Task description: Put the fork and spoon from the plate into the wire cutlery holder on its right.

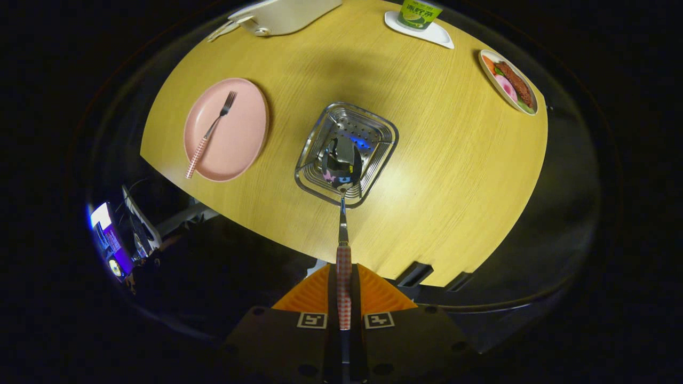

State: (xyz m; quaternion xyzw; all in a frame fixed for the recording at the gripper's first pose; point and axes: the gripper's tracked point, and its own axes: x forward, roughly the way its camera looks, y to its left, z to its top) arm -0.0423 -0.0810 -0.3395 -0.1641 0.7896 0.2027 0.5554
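Note:
My gripper (344, 290) is shut on the spoon (342, 224), both orange fingers (315, 293) pressing its red-checked handle. The spoon points straight ahead from the fingers, and its bowl hangs over the open top of the wire cutlery holder (373, 154), a shiny metal basket seen from above on the wooden table. To the left of the holder lies the pink plate (243, 133). The fork (211, 133), also with a red-checked handle, rests across it with its tines pointing away from me.
Beyond the holder stand a white appliance (283, 16), a green cup on a white coaster (421, 24), and a plate of food (509, 80) at the far right. The round wooden table (453, 160) ends just ahead of my fingers.

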